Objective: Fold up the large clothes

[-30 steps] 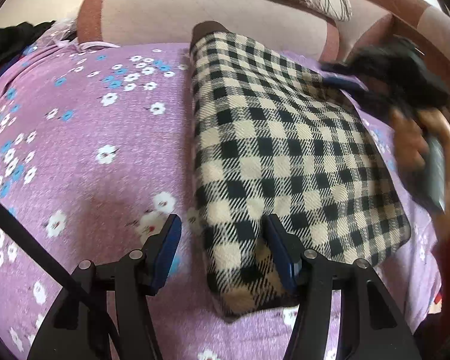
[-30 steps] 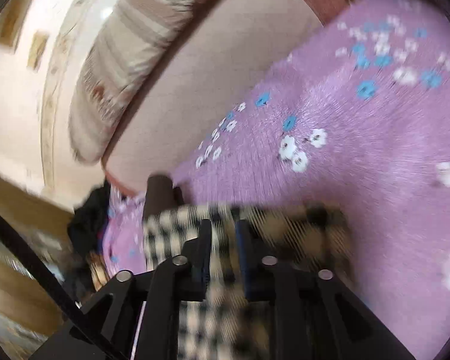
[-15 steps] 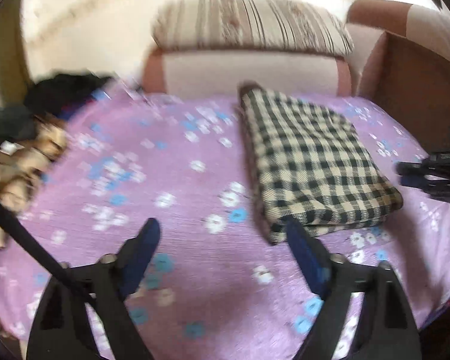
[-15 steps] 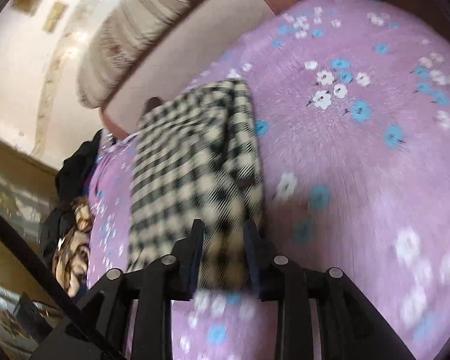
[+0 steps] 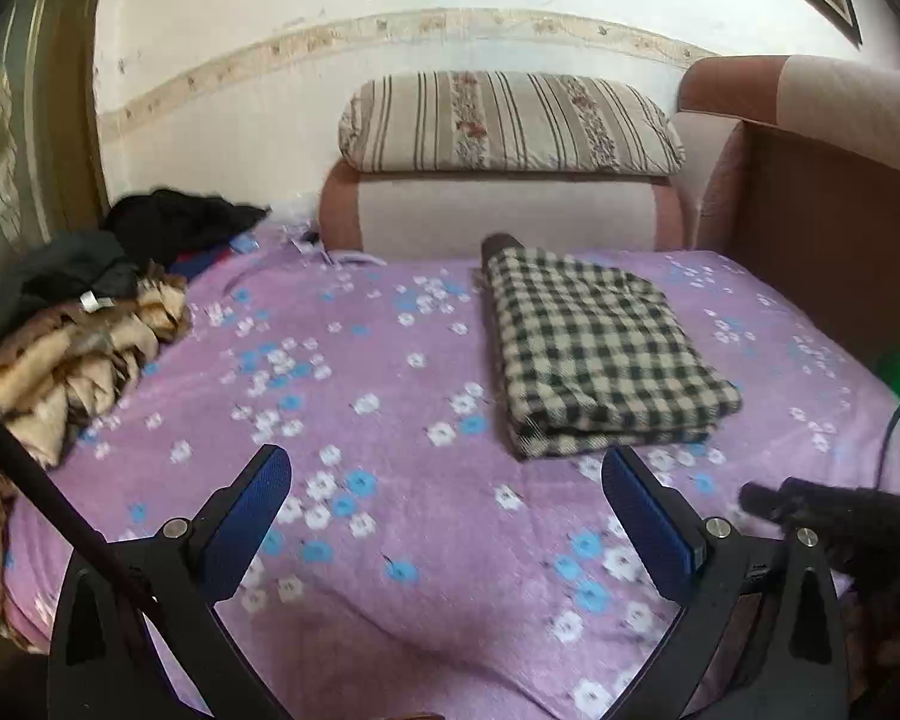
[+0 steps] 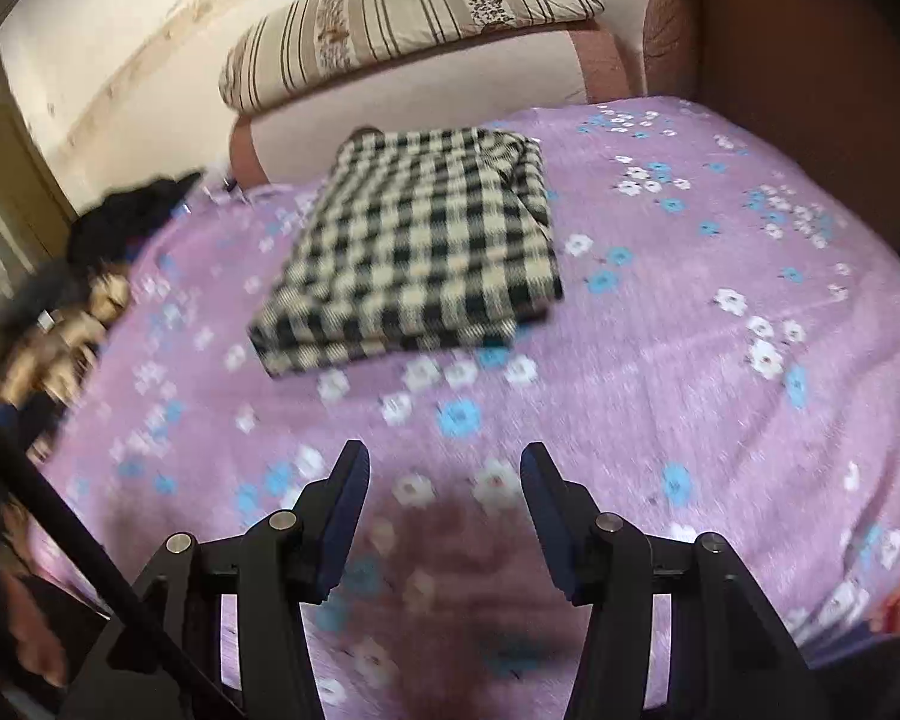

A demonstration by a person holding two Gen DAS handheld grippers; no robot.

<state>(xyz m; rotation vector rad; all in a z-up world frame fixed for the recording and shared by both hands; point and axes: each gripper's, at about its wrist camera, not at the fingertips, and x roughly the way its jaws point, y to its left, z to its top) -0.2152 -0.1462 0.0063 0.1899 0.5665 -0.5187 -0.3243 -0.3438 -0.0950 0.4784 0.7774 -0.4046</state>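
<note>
A: Where does the folded black-and-cream checked garment [image 5: 600,354] lie?

B: Towards the bed's head edge, long axis running head to foot, ahead and right of the left gripper [image 5: 444,501], ahead and slightly left of the right gripper [image 6: 444,495].

A: Jaws?

B: Both apart, empty, above the purple flowered bedspread [image 5: 342,396]. Unfolded clothes [image 5: 84,324] heap at the left edge.

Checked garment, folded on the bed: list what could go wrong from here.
1. The checked garment looks thick and layered; a nudge from either open tool could shift its folds.
2. The unfolded pile sits at the bed's left edge and may slide off when grabbed.
</note>
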